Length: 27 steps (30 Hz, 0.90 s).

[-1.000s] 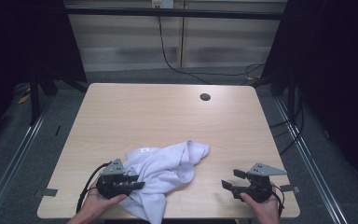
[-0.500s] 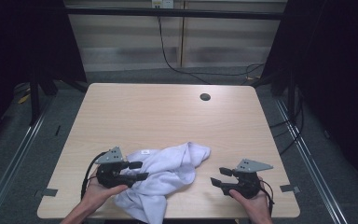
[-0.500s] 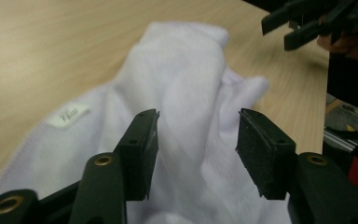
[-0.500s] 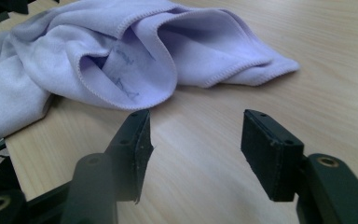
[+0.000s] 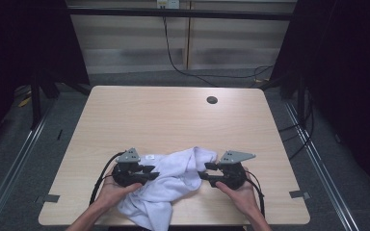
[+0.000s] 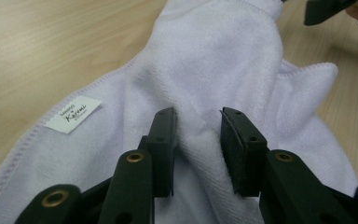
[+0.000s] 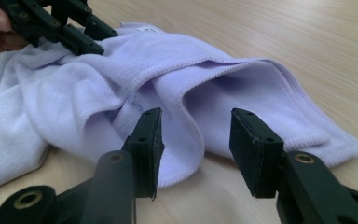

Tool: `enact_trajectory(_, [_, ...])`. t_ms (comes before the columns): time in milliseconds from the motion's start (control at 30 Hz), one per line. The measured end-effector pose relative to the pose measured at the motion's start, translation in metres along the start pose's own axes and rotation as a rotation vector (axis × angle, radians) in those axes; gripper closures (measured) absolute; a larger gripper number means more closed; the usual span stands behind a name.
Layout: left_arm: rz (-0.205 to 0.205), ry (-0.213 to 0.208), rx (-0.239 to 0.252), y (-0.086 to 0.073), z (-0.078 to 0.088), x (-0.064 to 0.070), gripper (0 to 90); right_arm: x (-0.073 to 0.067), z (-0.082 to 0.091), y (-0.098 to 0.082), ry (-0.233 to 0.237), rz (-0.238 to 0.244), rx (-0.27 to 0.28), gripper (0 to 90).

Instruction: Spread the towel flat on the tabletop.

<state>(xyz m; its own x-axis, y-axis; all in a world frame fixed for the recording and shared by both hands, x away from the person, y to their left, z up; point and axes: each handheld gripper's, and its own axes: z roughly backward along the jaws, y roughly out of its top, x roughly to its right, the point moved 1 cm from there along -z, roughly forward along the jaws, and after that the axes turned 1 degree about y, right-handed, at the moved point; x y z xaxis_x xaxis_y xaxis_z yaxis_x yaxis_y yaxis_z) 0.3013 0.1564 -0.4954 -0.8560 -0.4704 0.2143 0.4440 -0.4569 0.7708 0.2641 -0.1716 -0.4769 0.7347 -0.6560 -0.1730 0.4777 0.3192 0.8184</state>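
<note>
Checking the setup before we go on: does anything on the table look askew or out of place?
The white towel lies crumpled at the table's near edge, one corner hanging over it. Nothing looks spilled or damaged.

my jaws: my right gripper point(image 7: 193, 135) has just been closing; its pads stand apart, touching nothing
between them: a folded edge of the white towel point(image 7: 177, 88), not yet pinched
towel: crumpled, lying on the wooden table point(image 7: 307, 42)
upper left: my left gripper point(image 7: 88, 35) on the cloth
</note>
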Motion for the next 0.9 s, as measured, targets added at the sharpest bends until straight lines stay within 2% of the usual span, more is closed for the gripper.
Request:
enact_trajectory(100, [0.006, -0.001, -0.010, -0.004, 0.003, 0.004, 65.8, 0.004, -0.014, 0.004, 0.022, -0.014, -0.011, 53.3])
enact_trajectory(200, [0.006, -0.016, -0.022, -0.007, 0.009, 0.007, 63.5, 0.002, -0.027, 0.008, 0.070, -0.010, -0.016, 54.3])
enact_trajectory(233, [0.000, -0.009, -0.017, -0.008, 0.012, 0.007, 60.9, 0.000, -0.031, 0.009, 0.070, -0.003, -0.020, 60.8])
enact_trajectory(300, [-0.004, 0.002, 0.000, -0.006, 0.016, 0.007, 54.8, -0.003, -0.036, 0.012, 0.100, 0.001, -0.015, 66.5])
enact_trajectory(433, [-0.003, -0.009, 0.028, 0.004, 0.015, 0.005, 47.7, -0.005, -0.040, 0.012, 0.102, 0.003, 0.002, 85.3])
enact_trajectory(467, [-0.001, -0.019, 0.059, 0.013, 0.013, 0.006, 45.5, -0.005, -0.039, 0.012, 0.103, 0.004, 0.011, 87.7])
enact_trajectory(567, [-0.023, -0.042, 0.092, 0.028, 0.007, 0.012, 40.6, -0.006, -0.037, 0.013, 0.100, -0.002, 0.024, 88.4])
enact_trajectory(667, [-0.054, -0.074, 0.098, 0.037, -0.002, 0.020, 37.3, -0.005, -0.037, 0.013, 0.094, -0.003, 0.030, 88.6])
enact_trajectory(767, [-0.069, -0.100, 0.086, 0.039, -0.012, 0.025, 35.2, -0.005, -0.036, 0.014, 0.090, -0.012, 0.035, 88.6])
enact_trajectory(800, [-0.078, -0.078, 0.070, 0.038, -0.015, 0.027, 36.4, -0.004, -0.036, 0.014, 0.090, -0.013, 0.040, 88.6])
enact_trajectory(833, [-0.085, -0.080, 0.067, 0.037, -0.017, 0.027, 36.8, -0.004, -0.035, 0.014, 0.092, -0.013, 0.043, 88.6])
enact_trajectory(867, [-0.093, -0.087, 0.067, 0.035, -0.019, 0.026, 40.8, -0.004, -0.035, 0.015, 0.089, -0.011, 0.044, 88.6])
enact_trajectory(900, [-0.096, -0.065, 0.060, 0.034, -0.019, 0.023, 47.3, -0.005, -0.035, 0.015, 0.089, -0.012, 0.044, 88.6])
